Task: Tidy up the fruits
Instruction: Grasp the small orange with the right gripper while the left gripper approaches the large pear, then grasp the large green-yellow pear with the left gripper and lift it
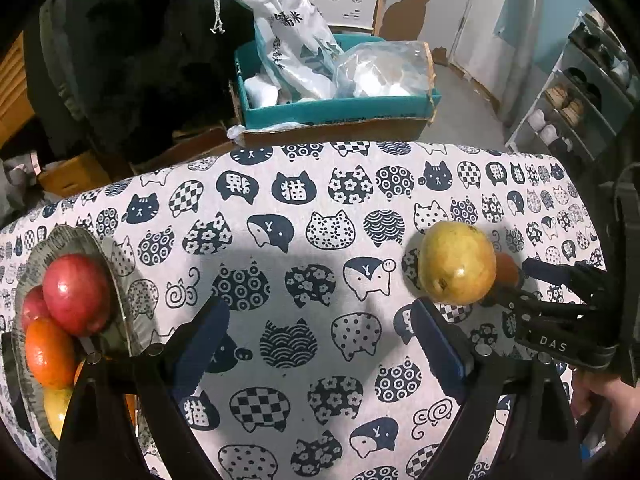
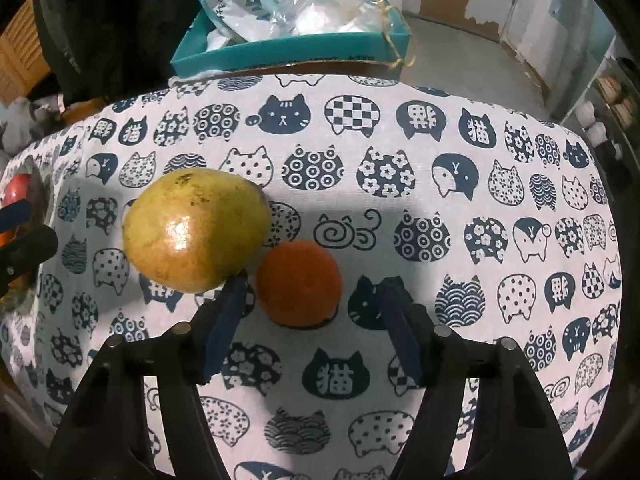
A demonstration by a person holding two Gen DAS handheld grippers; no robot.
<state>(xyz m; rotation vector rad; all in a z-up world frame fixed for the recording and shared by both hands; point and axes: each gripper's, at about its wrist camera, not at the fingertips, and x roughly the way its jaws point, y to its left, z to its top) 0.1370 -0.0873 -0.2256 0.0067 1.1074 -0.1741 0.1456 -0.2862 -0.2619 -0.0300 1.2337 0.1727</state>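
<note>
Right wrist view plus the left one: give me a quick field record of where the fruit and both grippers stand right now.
loose fruit: yellow-green pear and orange, side by side on the cat-print tablecloth
plate: glass plate at the cloth's left end, holding red apples, another orange and a yellow fruit
right gripper: open, fingers either side of the loose orange, pads not touching it
left gripper: open, nothing between the fingers, pear just beyond its right finger
behind table: teal box of plastic bags
</note>
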